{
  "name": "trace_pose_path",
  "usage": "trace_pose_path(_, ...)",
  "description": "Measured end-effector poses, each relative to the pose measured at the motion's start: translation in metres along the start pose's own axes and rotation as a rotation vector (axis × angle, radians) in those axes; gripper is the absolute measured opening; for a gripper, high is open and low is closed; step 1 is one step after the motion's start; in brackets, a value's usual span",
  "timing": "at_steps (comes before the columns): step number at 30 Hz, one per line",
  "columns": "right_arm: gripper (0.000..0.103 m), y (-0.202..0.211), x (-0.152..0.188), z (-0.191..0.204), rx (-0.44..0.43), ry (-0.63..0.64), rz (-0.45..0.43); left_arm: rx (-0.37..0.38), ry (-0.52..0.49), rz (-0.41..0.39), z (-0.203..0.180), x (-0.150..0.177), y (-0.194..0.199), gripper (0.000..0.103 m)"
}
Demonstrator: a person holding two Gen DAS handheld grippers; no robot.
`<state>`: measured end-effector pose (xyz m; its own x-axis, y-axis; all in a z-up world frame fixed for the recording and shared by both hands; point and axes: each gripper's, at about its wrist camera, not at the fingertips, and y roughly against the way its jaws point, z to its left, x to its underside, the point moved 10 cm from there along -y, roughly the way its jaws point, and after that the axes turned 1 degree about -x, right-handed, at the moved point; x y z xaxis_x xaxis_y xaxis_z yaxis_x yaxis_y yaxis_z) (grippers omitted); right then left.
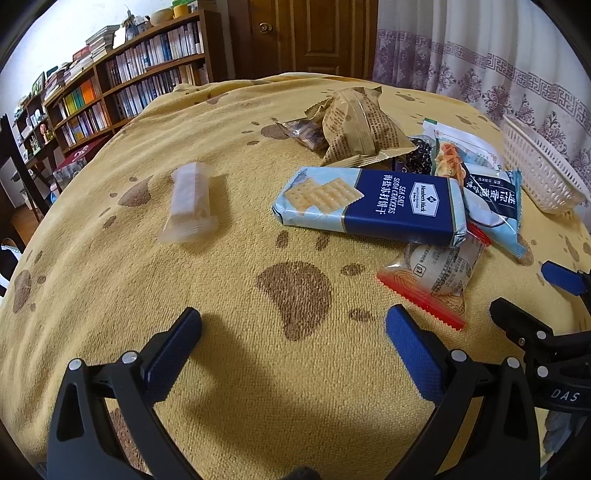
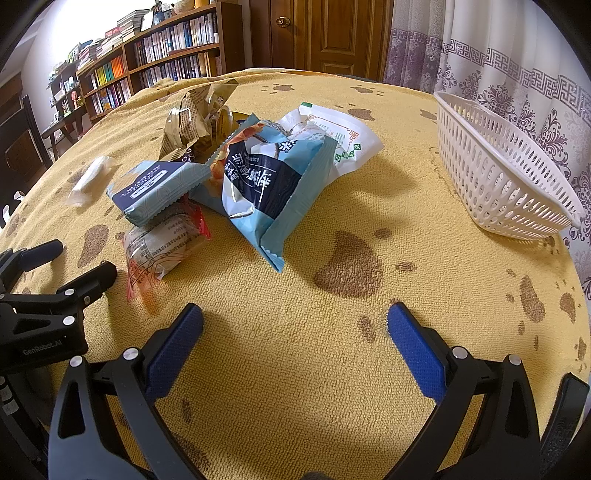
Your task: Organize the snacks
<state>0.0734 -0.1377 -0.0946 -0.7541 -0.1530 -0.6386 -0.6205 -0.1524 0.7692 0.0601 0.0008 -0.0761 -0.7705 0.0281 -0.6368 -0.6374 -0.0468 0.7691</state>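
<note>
A pile of snacks lies on the yellow paw-print cloth [image 1: 221, 369]. A blue soda cracker pack [image 1: 369, 205] lies on top of a red-edged pastry packet [image 1: 432, 277]. A light blue bag [image 2: 266, 184], a white bag [image 2: 332, 136] and a tan crumpled bag [image 1: 358, 125] lie behind. A clear wrapped bar [image 1: 190, 203] lies apart to the left. A white basket [image 2: 498, 166] stands at the right, with nothing visible inside it. My left gripper [image 1: 293, 332] is open and empty, near the pile. My right gripper [image 2: 295, 328] is open and empty, in front of the light blue bag.
The table edge curves round at the far side. A bookshelf [image 1: 129, 81] and a wooden door [image 1: 314, 33] stand behind it, a patterned curtain [image 2: 498, 62] at the right. A dark chair [image 1: 14, 166] stands at the left.
</note>
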Motion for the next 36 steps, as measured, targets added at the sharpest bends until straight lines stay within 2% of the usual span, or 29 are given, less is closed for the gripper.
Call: trace_pose_path(36, 0.101, 0.0, -0.0001, -0.0005, -0.021, 0.013, 0.008, 0.006, 0.004, 0.007, 0.0011, 0.0009, 0.0004, 0.098)
